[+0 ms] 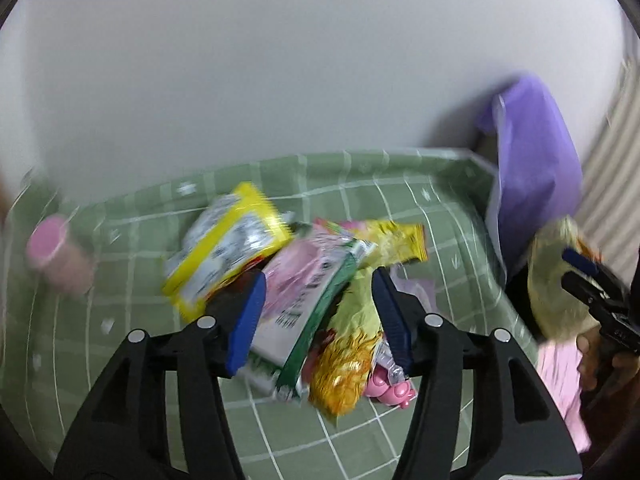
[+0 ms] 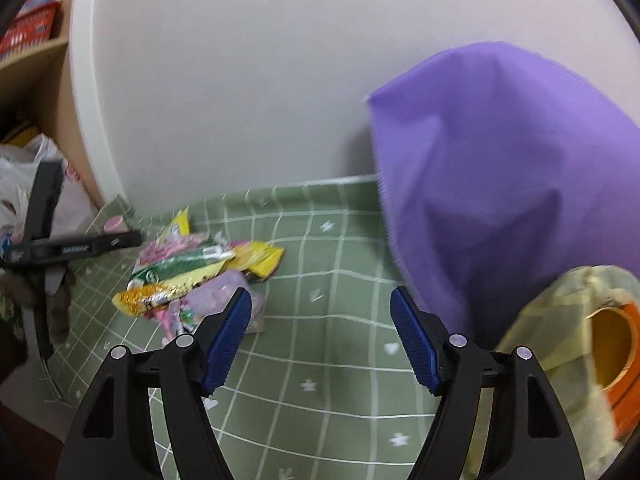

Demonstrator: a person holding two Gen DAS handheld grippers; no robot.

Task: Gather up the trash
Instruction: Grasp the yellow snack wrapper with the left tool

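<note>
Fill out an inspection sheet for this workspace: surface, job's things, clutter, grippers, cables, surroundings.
Surface: green checked tablecloth.
Job's things: pile of snack wrappers heaped together; purple bag upright at the wall; yellow-lined orange bin at the right edge.
Clutter: pink cup, blurred.
Grippers: left gripper open, straddling the pile, pads not clearly pressing; right gripper open, empty, over bare cloth.
Cables: nothing seen.
Surroundings: white wall; wooden shelf and white plastic bag at left.

A pink cup (image 1: pixel 54 254) stands on the green checked tablecloth (image 2: pixel 340 364).
</note>
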